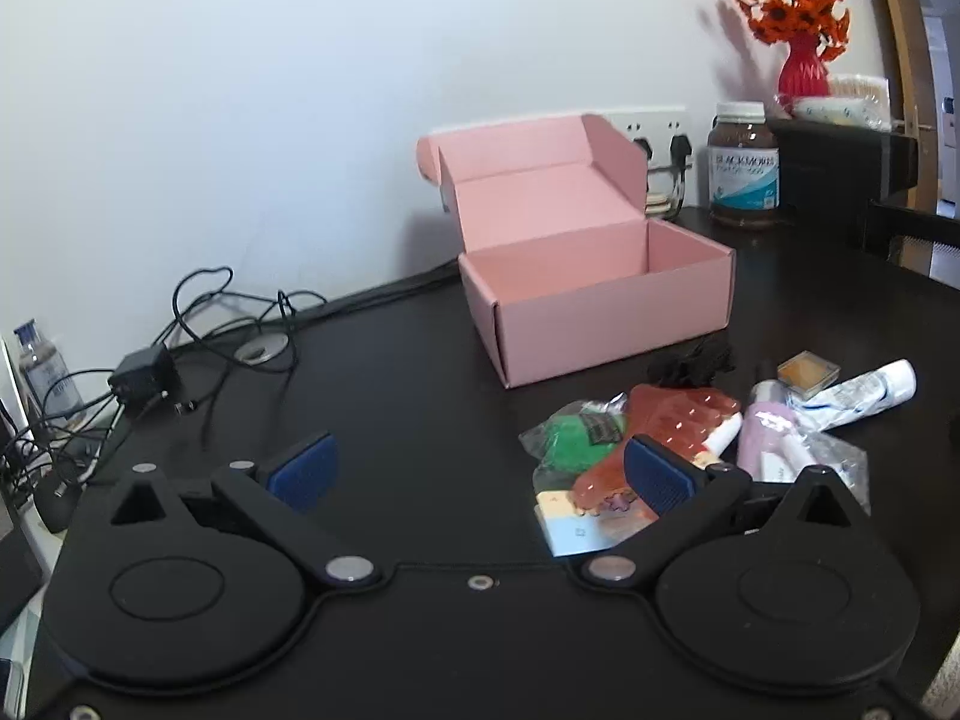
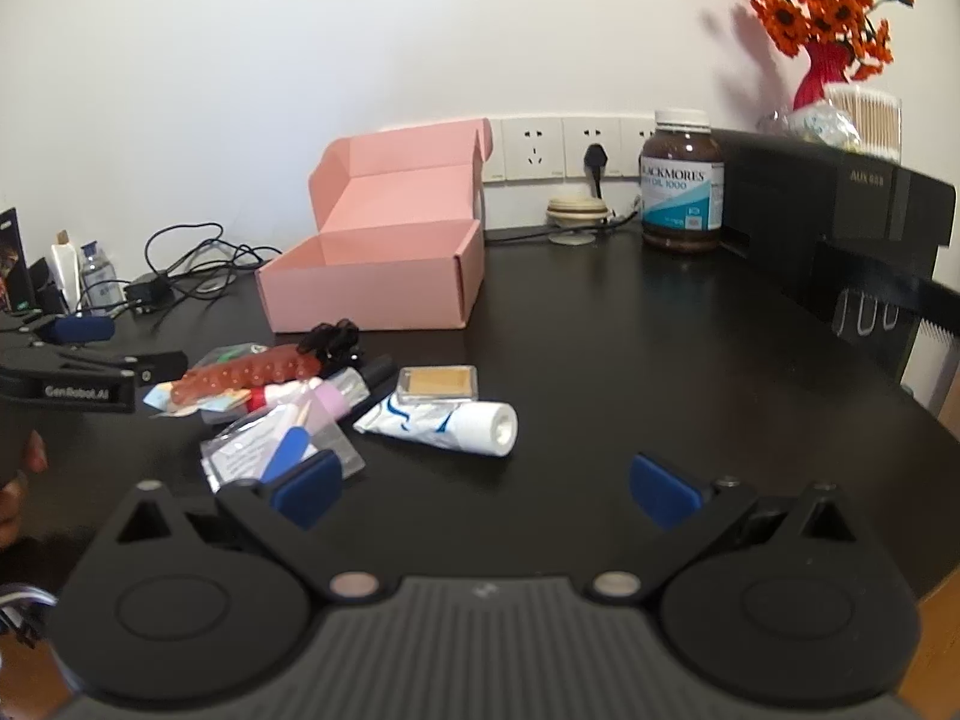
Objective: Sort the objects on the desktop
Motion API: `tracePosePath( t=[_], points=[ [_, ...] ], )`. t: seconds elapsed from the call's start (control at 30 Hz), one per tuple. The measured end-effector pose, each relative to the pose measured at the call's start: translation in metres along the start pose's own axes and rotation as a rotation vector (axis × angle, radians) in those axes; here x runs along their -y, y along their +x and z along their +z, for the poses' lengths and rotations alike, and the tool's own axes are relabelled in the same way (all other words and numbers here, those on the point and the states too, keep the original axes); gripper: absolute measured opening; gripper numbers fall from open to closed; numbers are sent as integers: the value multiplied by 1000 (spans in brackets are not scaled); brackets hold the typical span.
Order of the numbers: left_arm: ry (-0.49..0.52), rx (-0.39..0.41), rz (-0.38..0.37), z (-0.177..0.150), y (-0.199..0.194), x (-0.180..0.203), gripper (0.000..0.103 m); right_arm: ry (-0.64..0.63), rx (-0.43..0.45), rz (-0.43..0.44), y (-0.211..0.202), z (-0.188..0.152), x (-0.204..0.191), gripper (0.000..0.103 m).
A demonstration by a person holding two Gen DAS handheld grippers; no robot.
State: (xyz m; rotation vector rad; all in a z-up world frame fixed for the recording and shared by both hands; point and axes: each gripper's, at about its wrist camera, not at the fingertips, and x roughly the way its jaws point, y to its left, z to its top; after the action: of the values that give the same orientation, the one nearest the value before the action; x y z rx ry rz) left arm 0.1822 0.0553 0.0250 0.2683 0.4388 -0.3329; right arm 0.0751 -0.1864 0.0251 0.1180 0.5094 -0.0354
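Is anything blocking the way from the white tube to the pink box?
Only partly. The small square case lies right behind the white tube, toward the pink box. The box is open, and lifting the tube over clears it.

A home desk corner: a dark desk [image 2: 600,360] against a white wall, wall sockets [image 2: 564,147] at 12 o'clock, a supplement jar [image 2: 681,180] and red vase of orange flowers [image 2: 822,18] at 1 o'clock, tangled cables [image 2: 192,258] at 10 o'clock.

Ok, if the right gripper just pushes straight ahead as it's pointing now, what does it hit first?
Probably the white tube: it lies just ahead of the open right gripper, slightly left of centre. Depth is unclear; passing right of it, bare table follows.
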Motion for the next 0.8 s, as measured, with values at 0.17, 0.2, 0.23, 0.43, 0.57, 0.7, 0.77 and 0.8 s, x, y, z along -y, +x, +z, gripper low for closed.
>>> tracePosePath(
  t=[0.17, 0.2, 0.23, 0.43, 0.57, 0.7, 0.77, 0.8],
  points=[
    [25, -4, -40, 4, 2, -3, 103, -5, -3, 1, 10, 0, 0, 102],
    [29, -3, -50, 6, 2, -3, 103, -2, -4, -1, 12, 1, 1, 102],
    [34, -1, -56, 9, 2, -4, 103, 4, -6, -3, 15, 3, 3, 102],
    [68, 71, -44, 37, 1, 4, 103, 33, 13, 20, 25, 13, 11, 102],
    [76, 85, -83, 59, 9, 9, 103, 45, 16, 35, 32, 19, 16, 102],
    [71, 115, -144, 57, 21, 2, 103, 56, -1, 34, 38, 20, 21, 102],
    [35, 113, -168, 48, 29, -10, 103, 37, -1, 26, 38, 19, 22, 102],
    [10, 100, -170, 45, 34, -15, 103, 20, -2, 21, 39, 19, 22, 102]
  ],
)
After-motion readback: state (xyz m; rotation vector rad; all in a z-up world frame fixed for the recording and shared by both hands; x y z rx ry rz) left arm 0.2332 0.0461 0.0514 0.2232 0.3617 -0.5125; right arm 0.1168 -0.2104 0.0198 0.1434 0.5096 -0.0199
